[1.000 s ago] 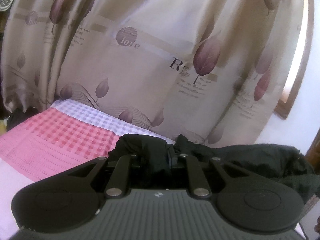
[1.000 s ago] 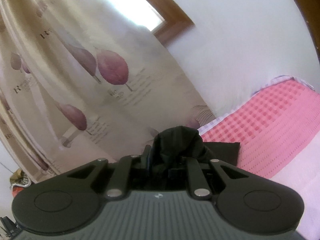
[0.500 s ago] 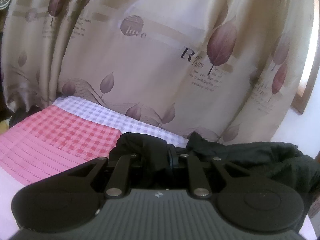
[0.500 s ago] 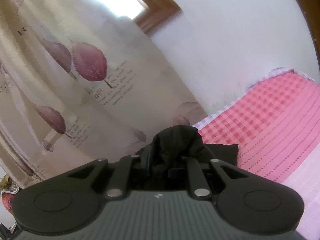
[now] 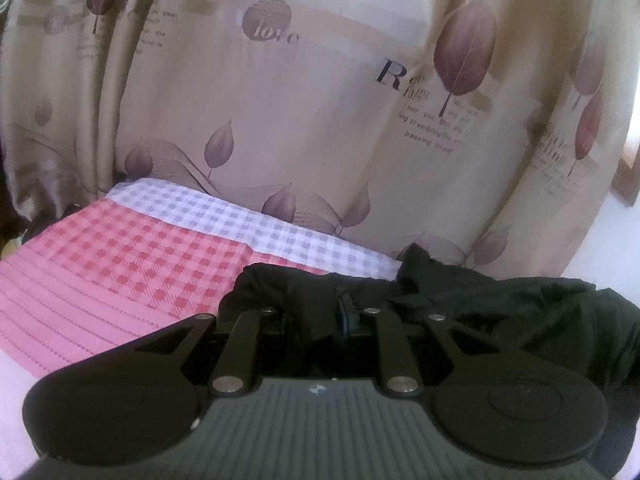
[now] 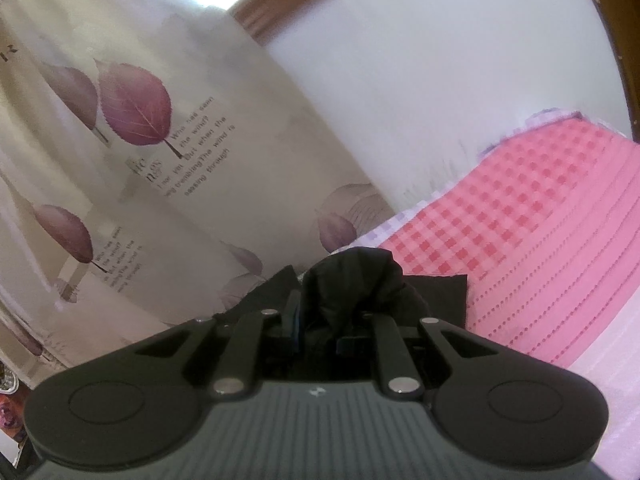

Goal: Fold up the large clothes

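Observation:
A black garment [image 5: 520, 308] hangs bunched between both grippers above the bed. In the left wrist view my left gripper [image 5: 320, 314] is shut on a gathered fold of it, and the rest of the cloth stretches off to the right. In the right wrist view my right gripper [image 6: 332, 316] is shut on another bunch of the same black garment [image 6: 352, 276], which bulges up between the fingers. A flat corner of the cloth [image 6: 440, 292] shows just beyond it. Cloth hides the fingertips of both grippers.
The bed has a pink checked sheet [image 5: 120, 272] with a lilac checked border [image 5: 240, 220], also seen as pink sheet [image 6: 540, 240] on the right. A beige leaf-print curtain [image 5: 320, 120] hangs close behind. A white wall [image 6: 440, 80] and brown window frame [image 6: 288, 0] are beyond.
Both grippers have sunk and moved nearer the curtain, carrying the black garment. The bed sheet has risen in both views. Both grips hold.

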The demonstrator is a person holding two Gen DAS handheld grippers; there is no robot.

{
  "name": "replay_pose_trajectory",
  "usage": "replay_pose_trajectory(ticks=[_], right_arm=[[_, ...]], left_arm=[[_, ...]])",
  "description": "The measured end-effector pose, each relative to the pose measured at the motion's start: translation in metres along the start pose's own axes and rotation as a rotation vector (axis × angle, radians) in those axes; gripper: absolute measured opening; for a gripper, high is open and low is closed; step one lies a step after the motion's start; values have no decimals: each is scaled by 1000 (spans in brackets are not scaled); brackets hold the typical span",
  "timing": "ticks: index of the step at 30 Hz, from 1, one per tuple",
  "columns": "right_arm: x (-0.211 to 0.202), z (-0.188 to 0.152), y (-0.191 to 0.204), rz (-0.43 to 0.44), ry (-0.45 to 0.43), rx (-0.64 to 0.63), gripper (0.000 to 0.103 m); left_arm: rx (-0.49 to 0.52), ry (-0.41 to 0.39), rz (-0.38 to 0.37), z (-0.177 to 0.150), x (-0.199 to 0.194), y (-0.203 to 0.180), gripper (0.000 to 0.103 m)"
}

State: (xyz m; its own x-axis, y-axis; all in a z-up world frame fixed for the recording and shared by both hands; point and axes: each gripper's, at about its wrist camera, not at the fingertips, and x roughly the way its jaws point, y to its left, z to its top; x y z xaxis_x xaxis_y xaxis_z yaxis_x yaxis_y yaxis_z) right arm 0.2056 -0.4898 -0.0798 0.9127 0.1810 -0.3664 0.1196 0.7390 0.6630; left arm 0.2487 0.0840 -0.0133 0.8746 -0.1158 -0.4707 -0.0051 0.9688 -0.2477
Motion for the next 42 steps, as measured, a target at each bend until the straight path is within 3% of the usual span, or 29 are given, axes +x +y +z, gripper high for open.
replay_pose_trajectory(ticks=[22,32,35,38,39,41,42], right_arm=[[55,-10,-15,-72,65,-12,15],[73,-14,-30,-58,84,75,19],[57,-9,-36,-2,12,157,25],[38,-6,-28,32,-53,175,29],[32,-4,-23,39,-74,166,31],[21,0,-15,56,-119,146,36],[19,2,-12,63,-131,139,46]], left_arm=[[1,85,43,-11,57,4,26],[-49,114,42,-13,67,11,33],[-94,94,35,-9,57,15,45],[-81,14,80,-4,38,8,80],[-56,-45,130,-3,28,3,103],[4,-165,193,0,7,-8,103],[29,-178,184,2,2,-12,103]])
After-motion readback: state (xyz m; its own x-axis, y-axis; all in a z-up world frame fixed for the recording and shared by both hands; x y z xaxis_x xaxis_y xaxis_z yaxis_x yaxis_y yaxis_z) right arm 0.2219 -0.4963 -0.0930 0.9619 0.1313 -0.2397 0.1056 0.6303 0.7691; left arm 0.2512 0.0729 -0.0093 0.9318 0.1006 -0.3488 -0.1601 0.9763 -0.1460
